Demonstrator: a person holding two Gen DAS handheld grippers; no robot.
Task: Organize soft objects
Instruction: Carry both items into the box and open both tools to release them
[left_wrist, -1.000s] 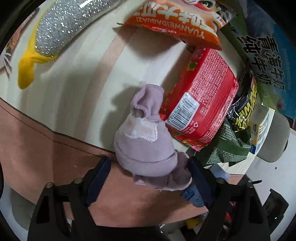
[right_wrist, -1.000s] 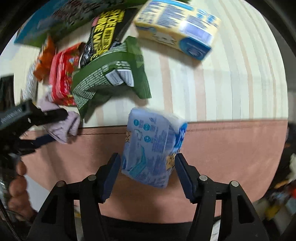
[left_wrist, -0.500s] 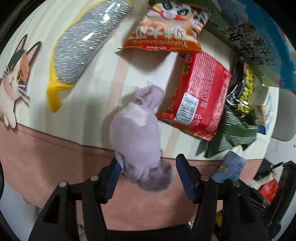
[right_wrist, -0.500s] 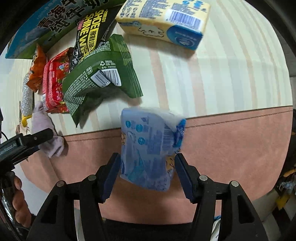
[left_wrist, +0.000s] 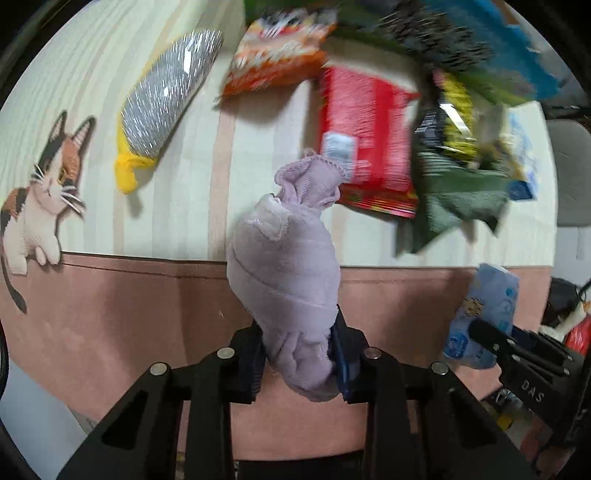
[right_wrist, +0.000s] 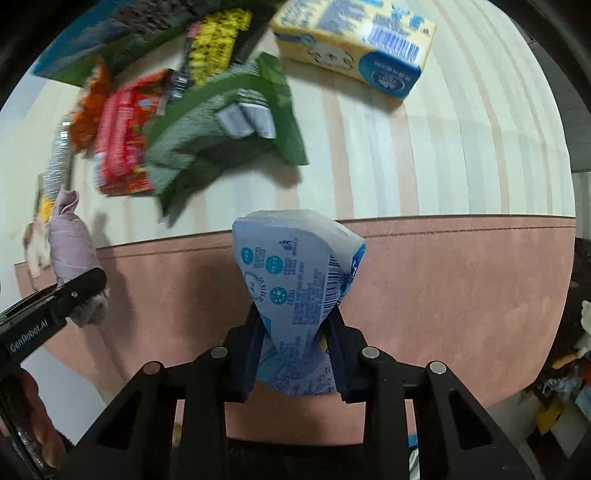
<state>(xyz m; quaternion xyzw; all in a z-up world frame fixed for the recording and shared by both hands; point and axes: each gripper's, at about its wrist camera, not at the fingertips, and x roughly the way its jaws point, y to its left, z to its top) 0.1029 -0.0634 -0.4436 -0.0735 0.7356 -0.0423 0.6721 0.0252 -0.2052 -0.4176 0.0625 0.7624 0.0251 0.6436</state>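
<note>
with the left tongs (left_wrist: 299, 363) squeezing the sock (left_wrist: 284, 273) and the right tongs (right_wrist: 295, 354) pinching the tissue pack (right_wrist: 295, 280), both are needing firm grips while carrying clear of the snack bags (right_wrist: 221, 140).

Two close wrist views steeply down on the striped cloth (left_wrist: 177, 206), shared snack pile (right_wrist: 125, 140)
</note>
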